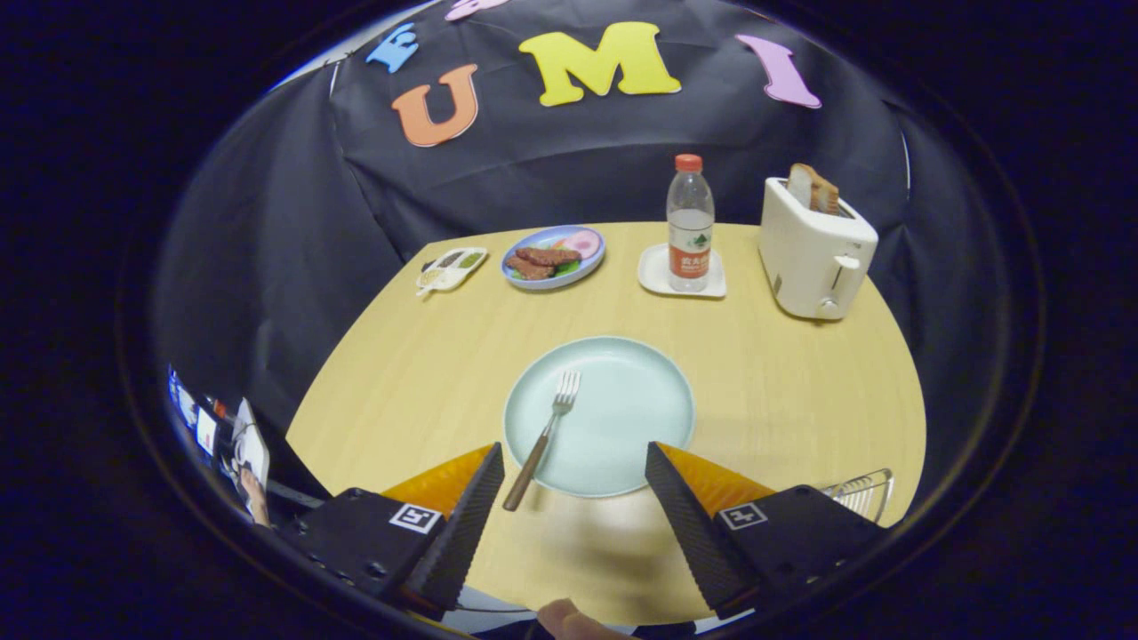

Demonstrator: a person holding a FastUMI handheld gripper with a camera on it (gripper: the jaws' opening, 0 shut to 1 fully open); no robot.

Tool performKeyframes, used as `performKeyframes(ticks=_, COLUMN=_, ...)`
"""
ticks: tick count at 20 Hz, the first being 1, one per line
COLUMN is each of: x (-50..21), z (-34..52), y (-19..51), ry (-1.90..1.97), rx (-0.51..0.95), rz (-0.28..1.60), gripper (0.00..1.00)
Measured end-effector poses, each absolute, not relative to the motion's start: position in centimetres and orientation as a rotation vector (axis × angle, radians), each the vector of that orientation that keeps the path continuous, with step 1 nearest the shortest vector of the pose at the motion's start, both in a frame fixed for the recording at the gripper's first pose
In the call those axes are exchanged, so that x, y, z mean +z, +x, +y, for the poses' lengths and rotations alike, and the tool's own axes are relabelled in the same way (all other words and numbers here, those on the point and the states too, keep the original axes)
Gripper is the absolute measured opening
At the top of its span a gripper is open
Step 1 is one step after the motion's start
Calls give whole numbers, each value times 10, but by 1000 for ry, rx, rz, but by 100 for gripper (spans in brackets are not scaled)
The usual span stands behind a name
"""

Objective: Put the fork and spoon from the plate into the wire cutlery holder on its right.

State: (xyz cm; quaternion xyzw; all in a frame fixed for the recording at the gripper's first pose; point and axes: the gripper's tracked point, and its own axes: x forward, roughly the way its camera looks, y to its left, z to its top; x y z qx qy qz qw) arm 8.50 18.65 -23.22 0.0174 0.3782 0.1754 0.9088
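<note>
We hold our gripper (574, 462) wide open and empty, fingers straddling the fork (544, 438) on the plate (622, 418), ready to pinch it.

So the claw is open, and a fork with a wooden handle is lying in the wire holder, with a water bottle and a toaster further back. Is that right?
Not quite. The gripper view shows the fork lying on the pale blue plate, handle over its rim, not in the wire holder. The rest holds: the claw is open, and the water bottle and toaster stand further back.
</note>
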Motion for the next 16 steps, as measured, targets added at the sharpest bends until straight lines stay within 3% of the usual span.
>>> performKeyframes(ticks=16, x=-299, z=251, y=95, ry=155, rx=231, rz=782, gripper=95)
